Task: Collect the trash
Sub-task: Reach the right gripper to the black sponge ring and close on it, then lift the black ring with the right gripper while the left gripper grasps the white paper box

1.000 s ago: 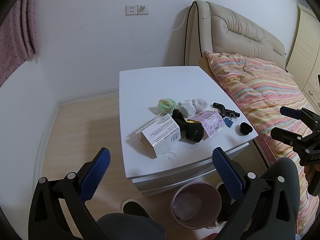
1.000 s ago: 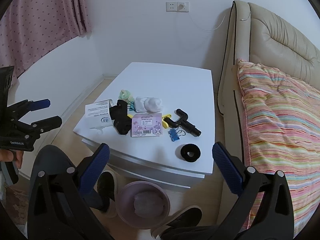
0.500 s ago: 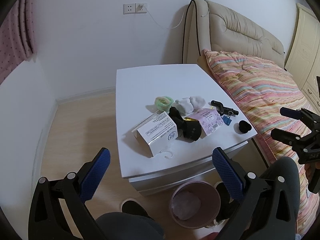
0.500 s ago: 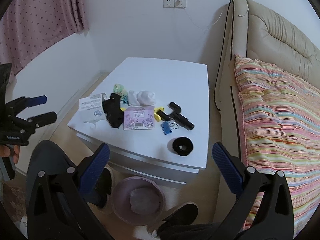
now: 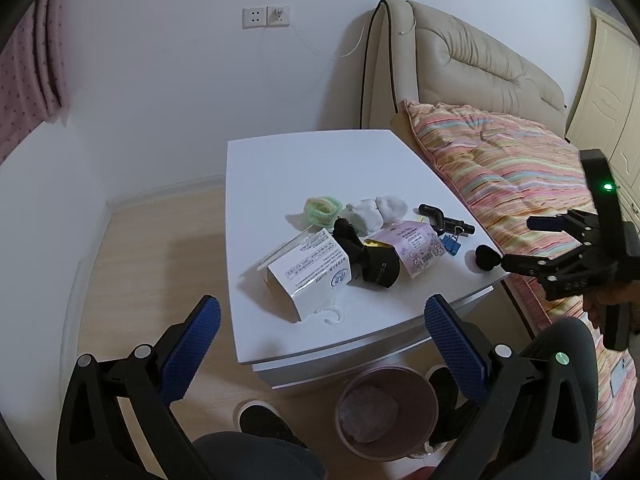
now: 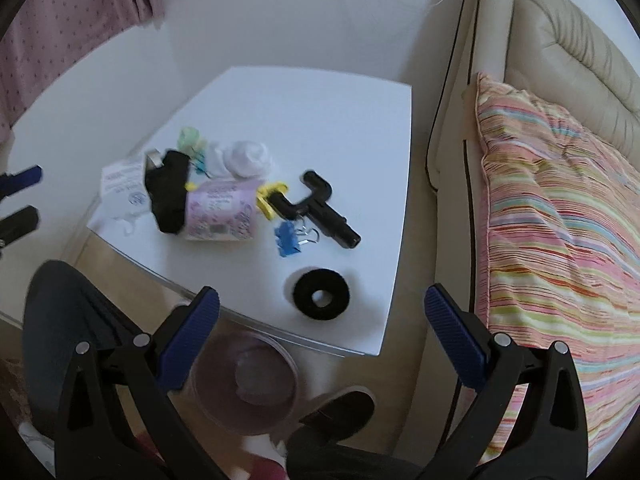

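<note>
Both claws gape wide and empty: the right gripper (image 6: 322,330) hangs just off the nightstand's (image 6: 320,120) front edge with the black foam ring (image 6: 321,294) dead ahead between its fingers, nearer than the left gripper (image 5: 322,342), pink wastebasket (image 6: 244,380) directly below.

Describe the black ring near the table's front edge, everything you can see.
The black ring is a flat, matte disc with a small round hole in the middle and a slightly fuzzy rim, like foam or felt. It lies flat on the white table near the front corner on the bed side, apart from the other clutter; the blue clip is closest. Nothing touches it. The bin stands on the floor below the table's front edge.
</note>
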